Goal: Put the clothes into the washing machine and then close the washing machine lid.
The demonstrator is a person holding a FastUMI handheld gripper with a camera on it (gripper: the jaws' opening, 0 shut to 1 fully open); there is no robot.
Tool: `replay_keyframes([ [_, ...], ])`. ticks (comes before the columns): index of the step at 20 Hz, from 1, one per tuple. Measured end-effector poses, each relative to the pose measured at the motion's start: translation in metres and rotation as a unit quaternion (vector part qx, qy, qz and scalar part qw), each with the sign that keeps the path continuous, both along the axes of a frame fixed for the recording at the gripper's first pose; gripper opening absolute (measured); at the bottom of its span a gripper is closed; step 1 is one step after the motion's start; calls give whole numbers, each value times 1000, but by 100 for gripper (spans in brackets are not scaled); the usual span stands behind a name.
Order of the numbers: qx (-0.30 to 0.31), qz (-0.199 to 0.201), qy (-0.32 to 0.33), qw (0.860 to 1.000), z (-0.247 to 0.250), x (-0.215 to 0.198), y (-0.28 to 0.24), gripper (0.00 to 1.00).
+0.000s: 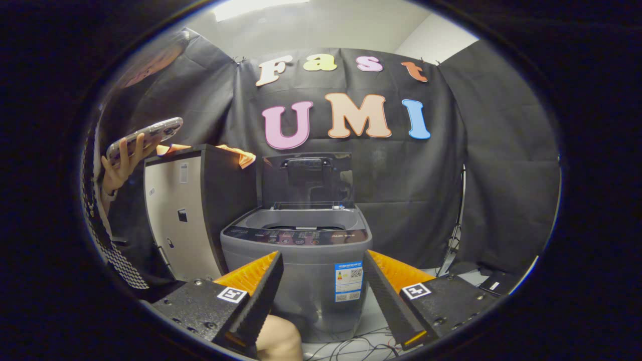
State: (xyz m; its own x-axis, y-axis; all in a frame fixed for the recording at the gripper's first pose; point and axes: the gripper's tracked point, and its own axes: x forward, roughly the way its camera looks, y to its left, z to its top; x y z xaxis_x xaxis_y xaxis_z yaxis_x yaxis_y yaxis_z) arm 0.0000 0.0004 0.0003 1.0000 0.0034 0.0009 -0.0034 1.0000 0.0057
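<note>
**Washer open, clothes on the cabinet, gripper empty**

The hand-held gripper [323,281] has its two fingers [261,296] spread wide apart, with nothing between them. Through the gap, just ahead of the fingers, stands the grey top-loading washing machine [301,281]. Its lid [307,178] is raised upright at the back, leaving the tub opening [301,220] exposed behind the dark control panel [296,234]. A blue and white label [348,281] is stuck on the machine's front.

Beside the washer, on the side of the left finger, stands a tall cabinet [185,215] with a pale door and dark sides. The orange clothes [241,155] lie on its top, one fold hanging over the corner nearest the washer's lid. They are well beyond the fingers and apart from the machine.

Next to the cabinet a person's hand [120,168] holds up a phone [145,138]. Cables [351,346] lie on the floor below the washer.
</note>
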Motion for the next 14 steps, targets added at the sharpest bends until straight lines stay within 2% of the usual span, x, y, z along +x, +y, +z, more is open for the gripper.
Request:
replay_keyframes([
  [14, 11, -13, 0, 1000, 7, 8, 12, 97],
])
